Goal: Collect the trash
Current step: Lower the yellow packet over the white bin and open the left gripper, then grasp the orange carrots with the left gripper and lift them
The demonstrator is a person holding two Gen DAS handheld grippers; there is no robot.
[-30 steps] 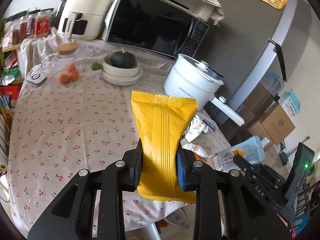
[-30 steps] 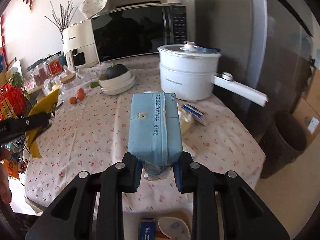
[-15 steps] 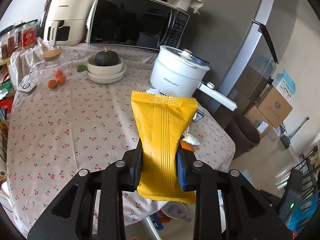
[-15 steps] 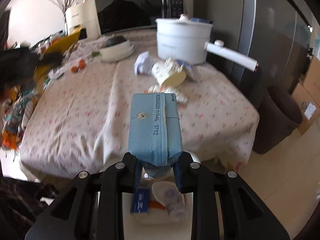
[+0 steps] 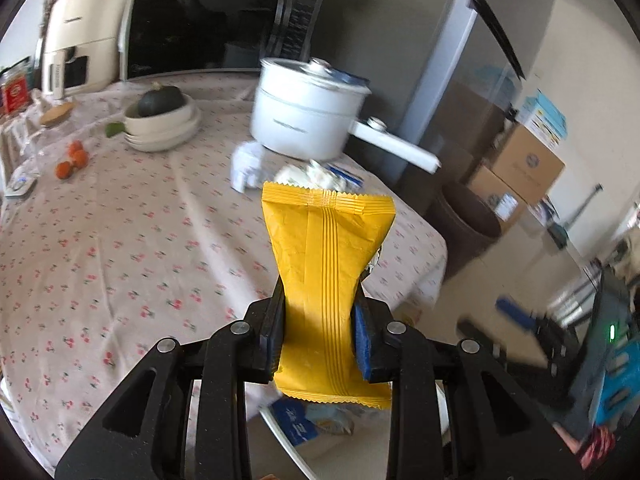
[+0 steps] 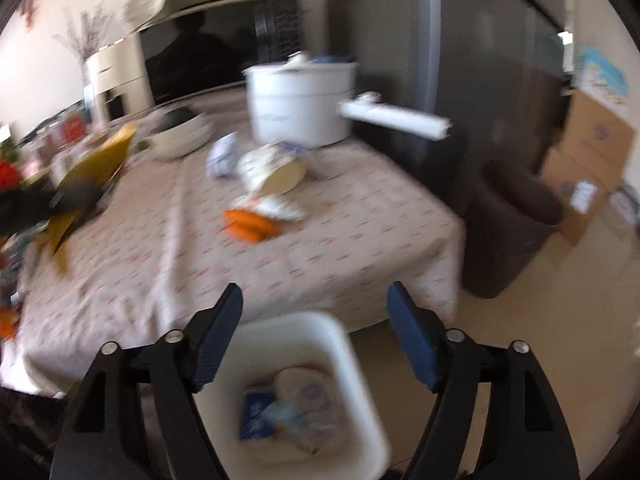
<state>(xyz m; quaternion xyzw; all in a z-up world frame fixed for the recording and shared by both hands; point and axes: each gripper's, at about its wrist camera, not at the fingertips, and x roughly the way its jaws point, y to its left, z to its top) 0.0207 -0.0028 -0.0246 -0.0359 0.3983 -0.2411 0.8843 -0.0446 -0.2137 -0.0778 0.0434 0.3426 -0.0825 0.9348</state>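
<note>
- Gripping a yellow snack wrapper (image 5: 326, 276) upright, the left gripper (image 5: 320, 330) has its jaws pressed against both sides — over the table's (image 5: 120, 240) edge.
- Right gripper (image 6: 314, 320) — jaws opening, nothing between them, above the white bin (image 6: 352, 364).
- Blue carton (image 6: 254, 416) and other trash lie inside that bin.

The desk (image 5: 120, 264) under its cherry-print cloth carries 1 white lidded electric pot (image 5: 306, 114), 1 black microwave (image 5: 216, 24), 1 cream air fryer (image 5: 80, 40), 1 dark green squash (image 5: 160, 100) in 1 stack of cream bowls (image 5: 162, 130), 3 small orange fruits (image 5: 72, 158) and 1 crumpled white paper ball (image 5: 246, 164). 1 yellow crimped snack wrapper (image 5: 326, 280) is in view. In the right wrist view there are 1 tipped paper cup (image 6: 272, 170), 1 orange wrapper (image 6: 250, 224), 1 white square bin (image 6: 304, 392) and 1 dark brown round bin (image 6: 512, 232). 2 brown cardboard boxes (image 5: 524, 168) stand stacked.
</note>
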